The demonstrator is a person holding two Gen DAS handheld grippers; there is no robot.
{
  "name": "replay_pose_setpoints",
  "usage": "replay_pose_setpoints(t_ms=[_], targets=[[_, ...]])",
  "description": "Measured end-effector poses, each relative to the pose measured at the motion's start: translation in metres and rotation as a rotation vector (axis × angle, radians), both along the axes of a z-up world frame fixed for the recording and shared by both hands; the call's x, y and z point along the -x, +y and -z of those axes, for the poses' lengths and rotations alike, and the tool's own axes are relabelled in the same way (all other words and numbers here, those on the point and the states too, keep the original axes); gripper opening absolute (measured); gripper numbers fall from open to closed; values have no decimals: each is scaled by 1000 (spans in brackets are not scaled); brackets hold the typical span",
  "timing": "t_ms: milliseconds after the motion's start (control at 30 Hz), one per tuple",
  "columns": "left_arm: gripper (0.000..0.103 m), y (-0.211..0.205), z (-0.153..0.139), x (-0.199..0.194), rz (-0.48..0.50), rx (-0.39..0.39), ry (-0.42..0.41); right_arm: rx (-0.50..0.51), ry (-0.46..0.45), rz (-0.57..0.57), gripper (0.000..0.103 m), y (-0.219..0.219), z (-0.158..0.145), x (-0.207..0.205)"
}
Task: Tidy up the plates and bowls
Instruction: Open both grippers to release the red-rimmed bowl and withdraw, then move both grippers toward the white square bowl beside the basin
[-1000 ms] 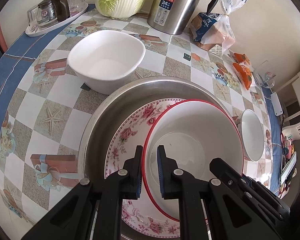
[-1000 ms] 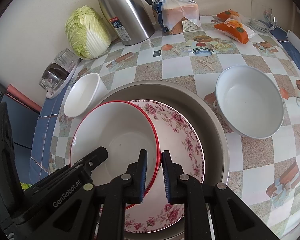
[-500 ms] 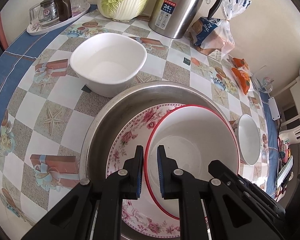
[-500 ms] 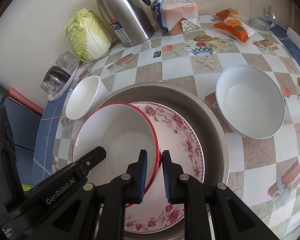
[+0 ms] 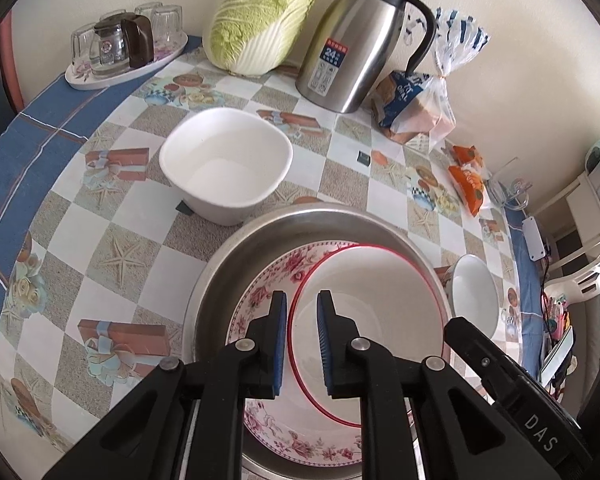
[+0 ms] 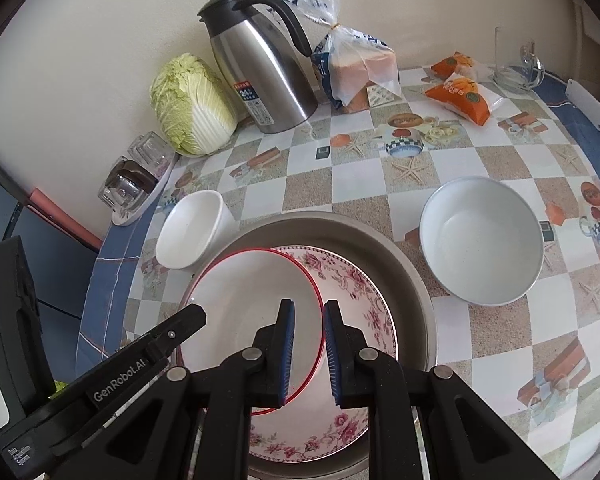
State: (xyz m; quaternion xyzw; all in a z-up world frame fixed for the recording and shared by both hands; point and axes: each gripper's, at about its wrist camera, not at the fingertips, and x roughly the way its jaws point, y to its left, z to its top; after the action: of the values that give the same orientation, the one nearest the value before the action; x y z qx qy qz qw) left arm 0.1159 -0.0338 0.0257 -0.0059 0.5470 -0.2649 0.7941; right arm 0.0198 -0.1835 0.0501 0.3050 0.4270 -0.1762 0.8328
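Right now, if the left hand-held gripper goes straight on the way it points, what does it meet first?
Probably the red-rimmed bowl: the left hand-held gripper has that rim between its fingers already. Just behind lies the flowered plate in the steel basin; depth is unclear.

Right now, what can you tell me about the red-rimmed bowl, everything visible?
The red-rimmed bowl is white inside, smooth and glossy like ceramic or enamel, with a thin red line along its rim, and looks empty. It sits tilted over the floral plate inside the steel basin. Both grippers clamp its rim from opposite sides: the left gripper and the right gripper, each with one pad inside and one outside.
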Motion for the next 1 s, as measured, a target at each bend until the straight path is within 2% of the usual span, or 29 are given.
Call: replay_pose_setpoints(t_ms=[100, 167, 267, 400, 500, 567, 633, 700, 767, 833, 900, 933, 1000], targets=[[17, 3, -6, 1, -14, -4, -23, 31, -10, 4, 18, 0, -9, 2], [23, 6, -9, 0, -25, -6, -32, 46, -10, 10, 18, 0, -12, 3], [34, 9, -11, 0, -43, -11, -44, 48, -5, 23, 18, -3, -12, 5], [57, 14, -11, -3, -80, -21, -44, 45, 15, 46, 17, -9, -9, 8], [68, 17, -9, -6, -106, -53, -45, 54, 27, 63, 39, -12, -7, 9], [69, 18, -7, -7, -121, -74, -46, 63, 30, 70, 47, -13, -7, 10], [75, 21, -6, -8, -136, -88, -46, 63, 28, 78, 63, -14, -7, 11], [80, 23, -4, -10, -150, -101, -52, 66, 23, 83, 70, -15, -8, 11], [80, 25, -4, -10, -159, -113, -57, 69, 21, 86, 76, -16, -8, 12], [80, 27, -3, -11, -172, -118, -63, 74, 18, 87, 86, -15, -7, 12], [84, 28, -3, -11, -185, -124, -73, 75, 17, 86, 90, -16, -7, 12], [91, 29, -3, -12, -190, -126, -77, 75, 15, 84, 91, -16, -7, 12], [92, 30, -3, -12, -200, -126, -88, 76, 14, 80, 93, -15, -7, 11]])
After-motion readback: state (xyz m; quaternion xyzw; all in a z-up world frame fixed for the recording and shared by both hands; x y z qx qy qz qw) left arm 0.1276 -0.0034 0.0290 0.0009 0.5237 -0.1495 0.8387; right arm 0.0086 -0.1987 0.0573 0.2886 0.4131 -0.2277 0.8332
